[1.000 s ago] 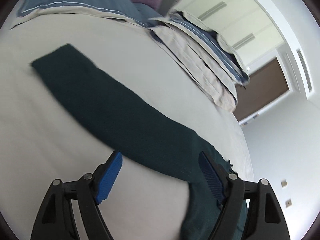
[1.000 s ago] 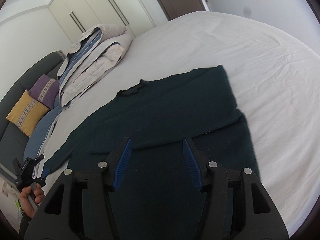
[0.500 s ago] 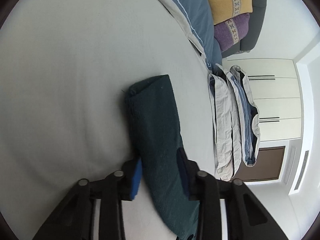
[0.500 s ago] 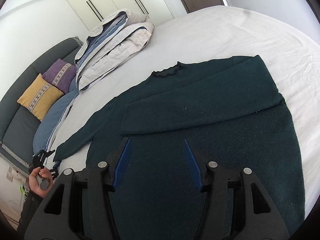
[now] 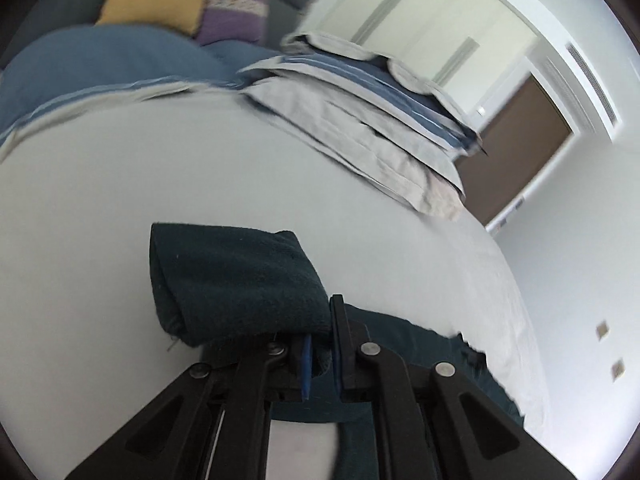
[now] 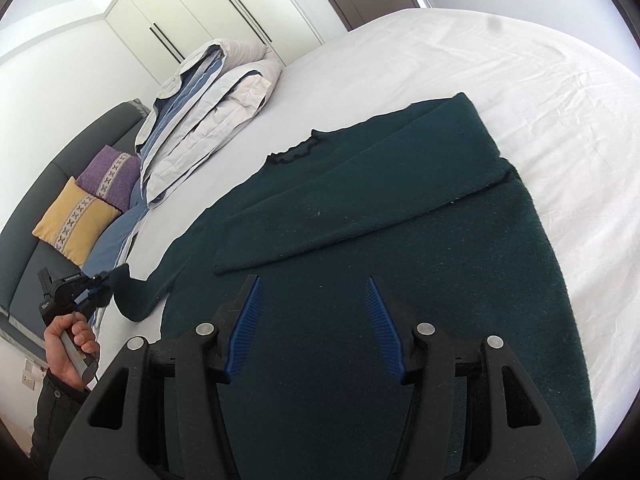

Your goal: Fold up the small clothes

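Observation:
A dark green sweater (image 6: 400, 248) lies flat on the white bed sheet (image 6: 520, 60), collar toward the far side. One sleeve (image 6: 360, 208) is folded across its chest. The other sleeve's end (image 5: 240, 276) is lifted off the sheet and drapes over my left gripper (image 5: 320, 320), whose jaws are closing and pinch the cloth. In the right wrist view that left gripper (image 6: 94, 284) holds the sleeve end (image 6: 132, 292) at the sweater's left side, in a person's hand (image 6: 70, 344). My right gripper (image 6: 313, 280) hovers open over the sweater's lower body with nothing between its fingers.
A folded duvet (image 6: 208, 96) lies on the bed beyond the sweater's collar. A blue pillow (image 5: 100, 68) lies at the bed's edge, with a yellow cushion (image 6: 76, 220) and a purple cushion (image 6: 108, 176) on the grey sofa beyond. Wardrobe doors and a brown door stand behind.
My left gripper closed on the sleeve end and lifted it off the sheet, so the sleeve now bends back toward the sweater. The right gripper drifted slightly and stayed open.

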The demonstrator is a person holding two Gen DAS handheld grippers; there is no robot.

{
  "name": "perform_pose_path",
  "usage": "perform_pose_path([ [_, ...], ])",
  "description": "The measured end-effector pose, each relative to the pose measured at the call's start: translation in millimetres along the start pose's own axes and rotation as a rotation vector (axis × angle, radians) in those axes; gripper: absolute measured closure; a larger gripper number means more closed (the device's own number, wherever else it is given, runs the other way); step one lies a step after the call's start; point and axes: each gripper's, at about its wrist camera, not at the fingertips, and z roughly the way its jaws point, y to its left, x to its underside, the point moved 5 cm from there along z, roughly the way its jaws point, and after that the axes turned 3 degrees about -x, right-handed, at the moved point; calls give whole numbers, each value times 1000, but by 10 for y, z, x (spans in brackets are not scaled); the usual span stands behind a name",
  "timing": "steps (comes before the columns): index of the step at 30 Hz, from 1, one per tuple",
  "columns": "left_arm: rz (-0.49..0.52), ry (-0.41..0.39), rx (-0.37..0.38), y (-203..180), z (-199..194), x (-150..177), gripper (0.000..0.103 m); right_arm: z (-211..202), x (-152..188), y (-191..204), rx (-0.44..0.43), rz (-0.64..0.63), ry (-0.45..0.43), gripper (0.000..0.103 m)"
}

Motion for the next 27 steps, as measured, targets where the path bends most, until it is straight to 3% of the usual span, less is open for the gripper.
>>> perform_pose_path([
  [5, 451, 20, 10, -1478, 134, 723, 95, -115, 15, -332, 16, 57, -24, 50],
  [9, 778, 58, -22, -2191, 381, 1621, 92, -174, 26, -571, 29, 99, -35, 50],
  [11, 865, 106, -38, -2277, 496, 1957, 84, -206, 43, -658, 33, 110, -36, 51],
  [12, 890, 120, -48, -2285, 527, 2061, 67, -210, 45, -702, 38, 111, -33, 51],
  [13, 899, 128, -57, -2280, 542, 2123, 50, -212, 47, -730, 45, 113, -31, 50],
  [15, 881, 113, -52, -2202, 500, 2133, 31, -200, 38, -787, 47, 121, -29, 51],
  [16, 865, 111, -42, -2130, 453, 2117, 27, -183, 27, -802, 47, 125, -28, 50],
  [21, 743, 135, -7, -1769, 230, 1891, 27, 71, -112, -673, 19, 114, 11, 50],
  [27, 537, 128, 57, -1221, -73, 1470, 27, 725, -465, -78, -75, 22, 105, 50],
])
